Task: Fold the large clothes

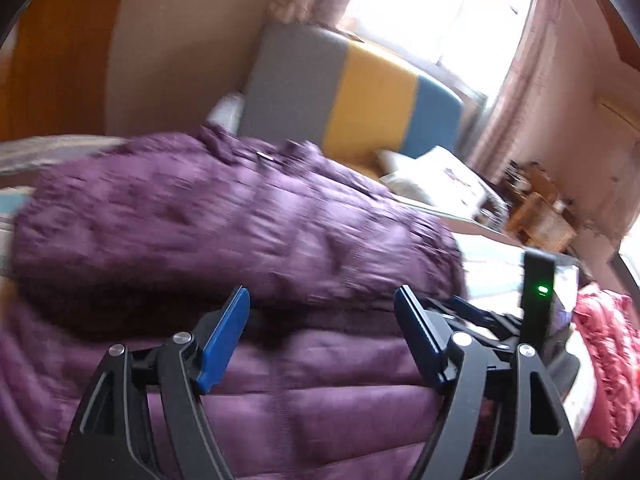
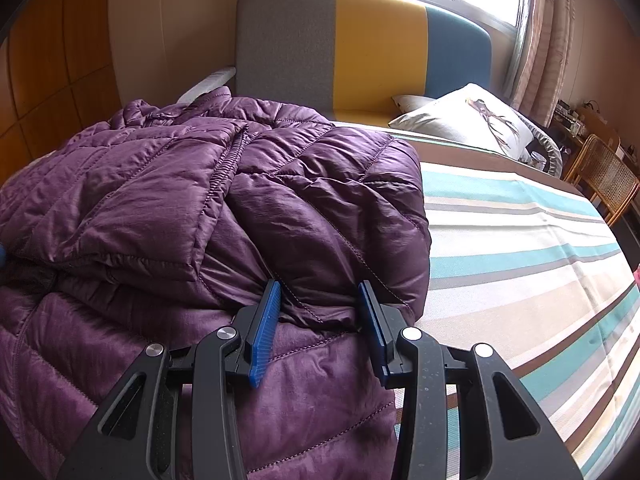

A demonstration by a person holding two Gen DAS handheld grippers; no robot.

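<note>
A purple quilted puffer jacket (image 2: 208, 184) lies folded on the bed, its upper part laid back over its lower half. My right gripper (image 2: 319, 284) is at the jacket's right side, its blue pads (image 2: 264, 328) closed on a thick bunch of the folded edge. In the blurred left wrist view the jacket (image 1: 224, 216) fills the middle. My left gripper (image 1: 322, 294) hovers over its near part, jaws wide open with nothing between them. A black block with a green light (image 1: 538, 280) on the other gripper shows to its right.
The striped bedsheet (image 2: 520, 248) stretches to the right of the jacket. A white pillow (image 2: 468, 120) lies by the grey, yellow and blue headboard (image 2: 376, 48). A wicker chair (image 2: 604, 176) stands beyond the bed. A pink quilted garment (image 1: 608, 360) lies at the right.
</note>
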